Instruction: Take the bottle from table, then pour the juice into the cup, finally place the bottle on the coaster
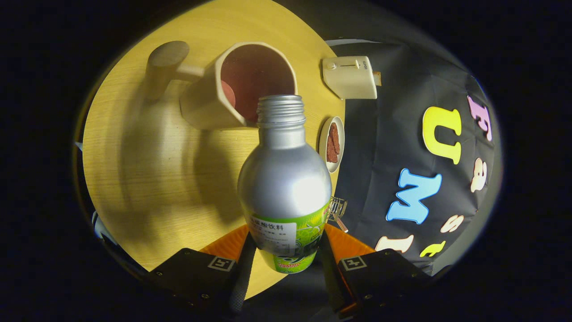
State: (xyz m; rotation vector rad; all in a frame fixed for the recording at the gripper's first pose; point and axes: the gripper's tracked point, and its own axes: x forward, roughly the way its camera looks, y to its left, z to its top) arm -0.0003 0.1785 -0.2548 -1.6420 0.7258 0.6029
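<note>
In the gripper view the tool (286, 255) is clamped on the bottle (284, 179), one finger pressing each side of its labelled lower body, so the bottle is held firmly between the fingers and stands out ahead of them. The bottle is silver with a green label, its cap is off, and its threaded open neck points forward toward the cup (241, 87).

The bottle is clear of the round wooden worktop (152, 165) and tipped, with its mouth lying right at the near rim of the cup's opening. The cup is a pale mug with a dark reddish inside and a wooden handle on its far side. Judged from this, the step in hand is the pour: the bottle has been taken and brought to the cup. No stream of juice can be made out at the neck, and whether any liquid lies in the cup cannot be told.

The next move likely calls for keeping the mouth over the opening while tilting further, then righting the bottle and carrying it to the coaster.

Beyond the bottle, at the worktop's edge, lie a small dish (332, 144) of brownish food and a cream toaster (351, 77), both apart from the cup. A small wire rack (338, 209) sits just beside the bottle's body.
</note>
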